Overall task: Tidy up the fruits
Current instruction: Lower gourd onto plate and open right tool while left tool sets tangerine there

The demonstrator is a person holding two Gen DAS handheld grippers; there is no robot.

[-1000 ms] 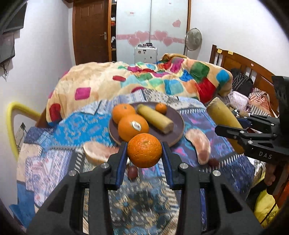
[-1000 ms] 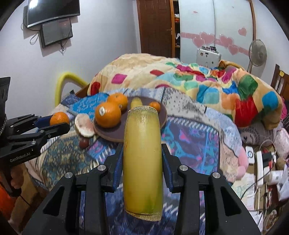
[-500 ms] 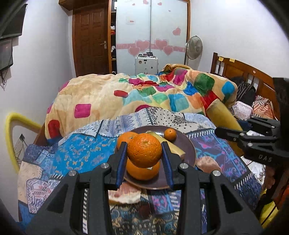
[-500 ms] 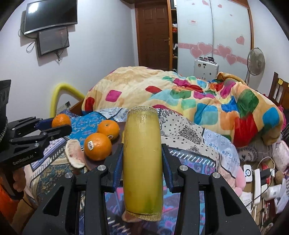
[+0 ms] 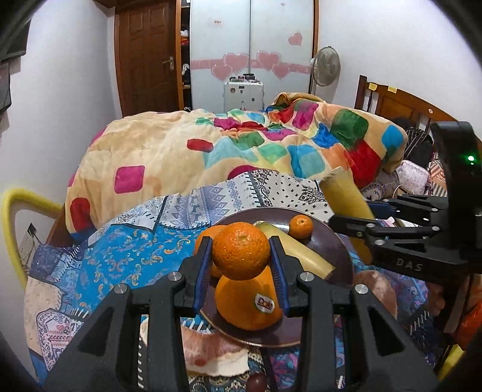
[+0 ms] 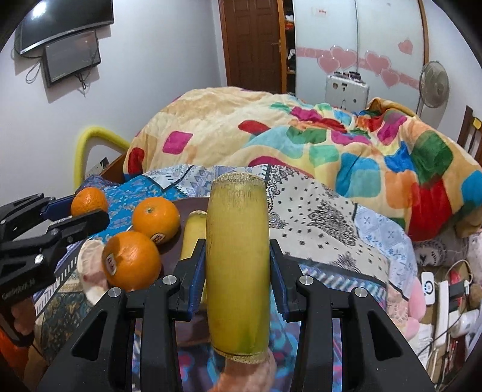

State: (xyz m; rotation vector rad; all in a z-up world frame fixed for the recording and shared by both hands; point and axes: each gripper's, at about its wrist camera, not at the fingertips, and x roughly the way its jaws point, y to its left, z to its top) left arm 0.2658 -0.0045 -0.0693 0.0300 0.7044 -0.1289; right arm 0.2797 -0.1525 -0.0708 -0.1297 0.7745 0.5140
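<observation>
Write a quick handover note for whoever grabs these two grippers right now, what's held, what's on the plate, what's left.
Left gripper: shut on an orange, held above the brown plate.
Right gripper: shut on a yellow-green stalk piece, near the plate.
Done: two stickered oranges, a small tangerine and another stalk piece are on the plate.
Left: place both held items, then the pomelo wedges lying on the cloth.

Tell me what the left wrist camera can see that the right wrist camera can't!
Only the left wrist view shows the small tangerine at the plate's far edge and the Dole sticker.

Only the right wrist view shows the wall TV and the clutter on the floor.

Both show the left gripper clamping an orange, the right gripper clamping a yellow-green stalk, the brown plate and the patchwork blanket.
</observation>
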